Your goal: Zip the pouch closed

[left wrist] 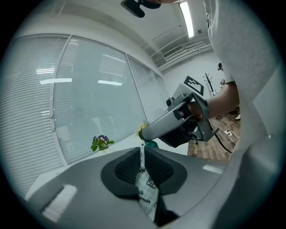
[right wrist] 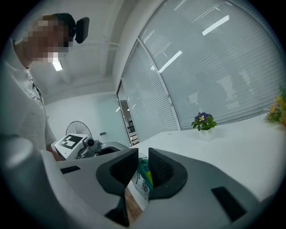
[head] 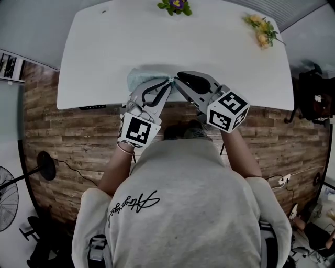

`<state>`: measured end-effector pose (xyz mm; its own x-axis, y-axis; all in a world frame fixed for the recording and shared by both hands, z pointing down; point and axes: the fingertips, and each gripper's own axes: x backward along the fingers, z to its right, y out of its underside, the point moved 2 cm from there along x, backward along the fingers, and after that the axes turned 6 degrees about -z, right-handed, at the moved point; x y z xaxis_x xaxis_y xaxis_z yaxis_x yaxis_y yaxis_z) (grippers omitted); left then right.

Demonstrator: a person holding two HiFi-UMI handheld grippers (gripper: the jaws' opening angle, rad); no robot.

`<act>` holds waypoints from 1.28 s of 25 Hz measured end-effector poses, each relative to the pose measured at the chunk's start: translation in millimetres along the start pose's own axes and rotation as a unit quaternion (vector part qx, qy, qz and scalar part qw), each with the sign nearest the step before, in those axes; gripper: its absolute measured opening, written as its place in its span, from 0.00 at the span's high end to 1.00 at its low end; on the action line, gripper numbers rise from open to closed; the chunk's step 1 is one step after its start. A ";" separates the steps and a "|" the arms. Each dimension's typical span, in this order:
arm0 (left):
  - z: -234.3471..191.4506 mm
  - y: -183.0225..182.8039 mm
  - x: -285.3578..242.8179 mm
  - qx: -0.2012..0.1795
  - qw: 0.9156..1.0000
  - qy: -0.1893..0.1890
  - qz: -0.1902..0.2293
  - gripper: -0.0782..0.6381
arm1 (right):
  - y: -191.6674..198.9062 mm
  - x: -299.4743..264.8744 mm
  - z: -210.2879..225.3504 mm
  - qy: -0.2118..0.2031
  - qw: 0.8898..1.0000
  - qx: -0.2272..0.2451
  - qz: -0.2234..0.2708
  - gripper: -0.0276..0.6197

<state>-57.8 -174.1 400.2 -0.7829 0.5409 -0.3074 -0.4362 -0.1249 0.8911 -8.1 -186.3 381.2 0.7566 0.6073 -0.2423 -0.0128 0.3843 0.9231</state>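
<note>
The white table is the largest thing in the head view, its long near edge running above a wooden floor. Most of its top is bare, with free room to the far side and to both ends. The person's grey-sleeved arms reach up from below that near edge and angle inward, so the two grippers form a narrow V whose tips meet just over the table's near edge, left of its middle. The left gripper has its jaws pressed together on a thin white printed fold of the pouch, which runs up between the pads and out past the tips. The right gripper comes in from the opposite side, its tip against the top of that same fold. Its jaws stand only slightly apart and pinch the pouch, whose white, teal and yellow fabric fills the gap between the pads. Both grippers point nearly level, marker cubes toward the person. The pale teal body of the pouch spreads onto the table just behind the left gripper; whether it rests there or hangs lifted cannot be told. At the table's far edge sit purple flowers and, near the far right corner, yellow flowers, both well apart from the pouch.
</note>
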 end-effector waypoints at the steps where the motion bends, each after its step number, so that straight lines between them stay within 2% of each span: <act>1: 0.3 0.8 -0.5 -0.004 1.000 -0.001 -0.002 0.85 | 0.7 -0.7 0.6 0.004 1.000 -0.002 -0.004 0.85; 13: 5.5 1.6 -7.9 -0.049 0.999 -0.005 -0.024 0.85 | 0.8 -1.4 3.5 0.025 1.000 -0.011 -0.002 0.88; 19: 4.0 3.9 -9.0 -0.057 0.998 -0.005 -0.029 0.85 | 2.0 -2.4 5.2 0.044 0.999 -0.011 0.001 0.89; 22: 0.7 -0.4 -7.4 -0.054 0.998 -0.008 -0.022 0.85 | -3.4 -0.7 4.1 0.059 0.998 0.000 0.013 0.90; 28: -12.7 -26.0 -2.8 -0.068 0.997 -0.029 -0.004 0.85 | -28.2 7.2 -0.9 0.092 0.993 0.055 0.046 0.91; 32: -25.9 -54.4 5.8 -0.068 0.996 -0.047 0.035 0.86 | -52.4 15.8 -4.8 0.102 0.989 0.072 0.079 0.91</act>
<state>-50.1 -185.7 341.3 -0.7718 0.6010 -0.2074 -0.4423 -0.2733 0.8542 1.4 -193.5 327.5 0.6047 0.7853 -0.1329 -0.0165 0.1792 0.9837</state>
